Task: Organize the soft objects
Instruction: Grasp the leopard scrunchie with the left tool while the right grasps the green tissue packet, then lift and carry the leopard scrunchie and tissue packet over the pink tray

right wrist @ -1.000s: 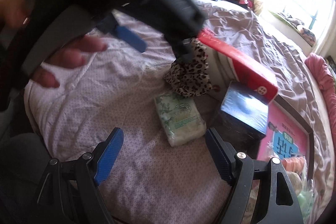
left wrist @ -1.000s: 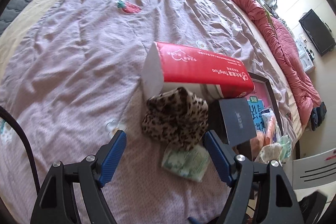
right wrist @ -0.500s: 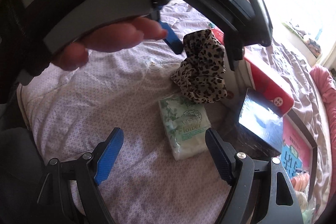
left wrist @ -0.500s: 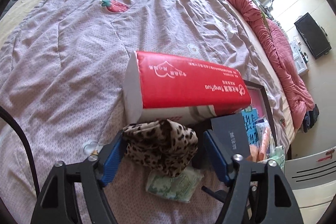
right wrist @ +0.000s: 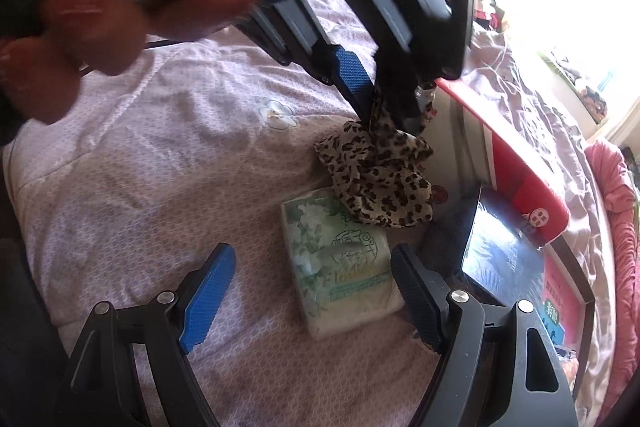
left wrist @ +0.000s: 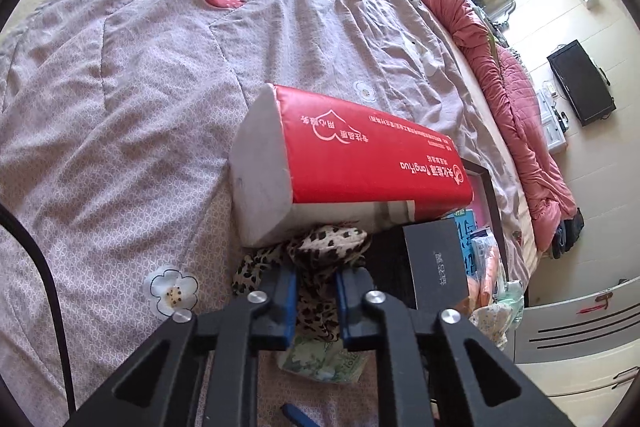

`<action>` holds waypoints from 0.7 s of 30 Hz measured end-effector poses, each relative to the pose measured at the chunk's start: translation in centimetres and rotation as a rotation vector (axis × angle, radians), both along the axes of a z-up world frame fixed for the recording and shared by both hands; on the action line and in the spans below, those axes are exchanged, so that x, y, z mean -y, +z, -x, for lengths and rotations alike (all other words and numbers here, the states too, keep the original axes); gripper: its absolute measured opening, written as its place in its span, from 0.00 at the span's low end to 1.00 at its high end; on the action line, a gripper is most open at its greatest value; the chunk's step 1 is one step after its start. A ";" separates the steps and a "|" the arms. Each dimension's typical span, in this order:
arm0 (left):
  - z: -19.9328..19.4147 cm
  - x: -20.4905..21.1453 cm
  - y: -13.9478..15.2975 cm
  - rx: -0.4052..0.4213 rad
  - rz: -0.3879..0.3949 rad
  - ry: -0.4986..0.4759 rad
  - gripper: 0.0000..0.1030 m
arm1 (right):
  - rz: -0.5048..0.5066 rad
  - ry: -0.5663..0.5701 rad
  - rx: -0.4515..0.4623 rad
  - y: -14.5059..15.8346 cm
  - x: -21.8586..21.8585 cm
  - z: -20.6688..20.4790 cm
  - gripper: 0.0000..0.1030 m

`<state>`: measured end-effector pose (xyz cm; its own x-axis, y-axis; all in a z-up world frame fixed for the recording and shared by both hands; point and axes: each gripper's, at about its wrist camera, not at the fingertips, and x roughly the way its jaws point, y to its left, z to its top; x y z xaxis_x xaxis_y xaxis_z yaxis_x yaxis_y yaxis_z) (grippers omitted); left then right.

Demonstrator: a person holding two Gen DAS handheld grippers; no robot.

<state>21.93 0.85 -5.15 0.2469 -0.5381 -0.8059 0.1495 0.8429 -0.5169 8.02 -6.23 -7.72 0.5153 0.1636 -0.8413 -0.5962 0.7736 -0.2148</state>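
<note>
Closing on the leopard-print scrunchie (left wrist: 320,247), left tool (left wrist: 316,291), blue pads already pinching a bunched fold of the fabric on the quilted bed (left wrist: 120,147), tight against the red tissue box (left wrist: 360,163). Light, limp, easily crushed; likely to sag and trail once raised, so best held by a thick gathered part rather than a loose edge. Right tool (right wrist: 312,291) spread wide, empty, astride the green-printed tissue pack (right wrist: 340,267), pads clear of it. Soft, squashy, slick wrapper; best squeezed across the short sides. Hidden under the left tool: most of the pack. Contents of the tray (right wrist: 576,291) at right cut off, indistinct.
</note>
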 end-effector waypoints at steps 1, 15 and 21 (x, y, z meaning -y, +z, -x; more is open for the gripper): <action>0.1 0.0 0.0 0.004 0.000 -0.003 0.13 | 0.004 -0.012 -0.009 -0.2 0.0 -0.3 0.79; 1.0 -1.8 -0.4 0.001 0.011 0.022 0.12 | -0.054 -0.142 -0.130 -1.4 1.9 -4.8 0.57; 2.4 -2.1 -0.3 0.016 0.005 0.019 0.11 | -0.145 -0.131 -0.195 -0.8 2.9 -4.9 0.55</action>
<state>19.52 2.93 -5.42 0.2703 -0.5370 -0.7991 0.1415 0.8431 -0.5188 12.94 -9.16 -8.49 0.3706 0.2317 -0.8994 -0.5081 0.8612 0.0125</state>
